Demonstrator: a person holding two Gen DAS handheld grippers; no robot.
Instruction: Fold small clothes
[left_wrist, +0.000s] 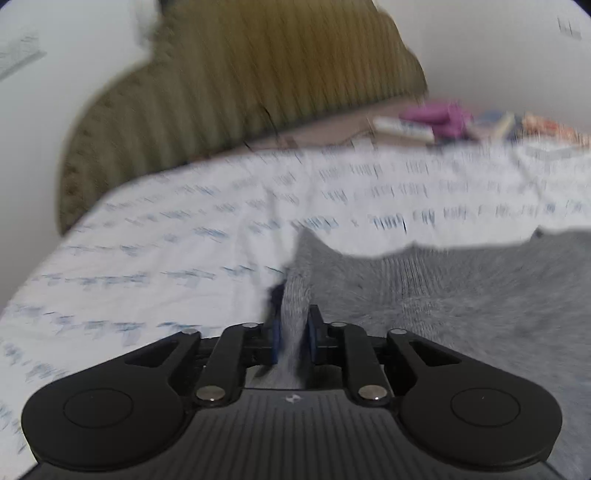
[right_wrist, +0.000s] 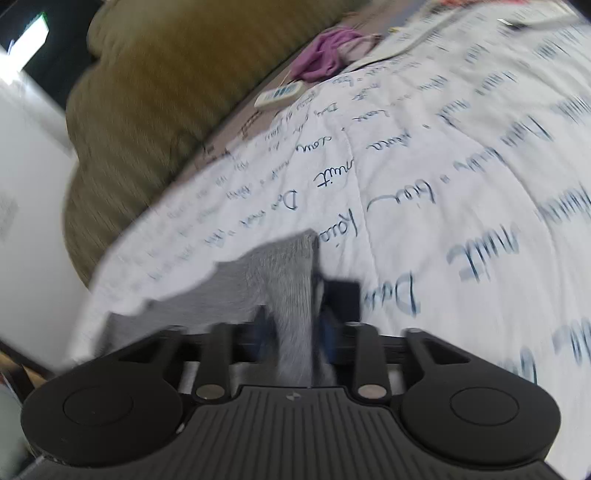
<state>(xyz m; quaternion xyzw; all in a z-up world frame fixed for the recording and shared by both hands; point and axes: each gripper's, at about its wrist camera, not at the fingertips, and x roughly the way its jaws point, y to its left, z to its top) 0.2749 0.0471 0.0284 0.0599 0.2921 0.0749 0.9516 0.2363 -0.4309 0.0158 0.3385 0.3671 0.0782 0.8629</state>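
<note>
Left hand-held gripper (left_wrist: 293, 328): matte black body, ribbed central plate with a small pale logo, two rounded lobes each marked by a circular recess. Black linkage arms carry silver pins and screws. Finger pads (left_wrist: 276, 332) are blue. Right hand-held gripper (right_wrist: 295, 325): identical build, blue pads (right_wrist: 327, 332), same silver fasteners.

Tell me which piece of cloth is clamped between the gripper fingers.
The grey garment: both the left hand-held gripper and the right hand-held gripper pinch its edges. The purple cloth lies untouched far back, beside the olive cushion.
</note>
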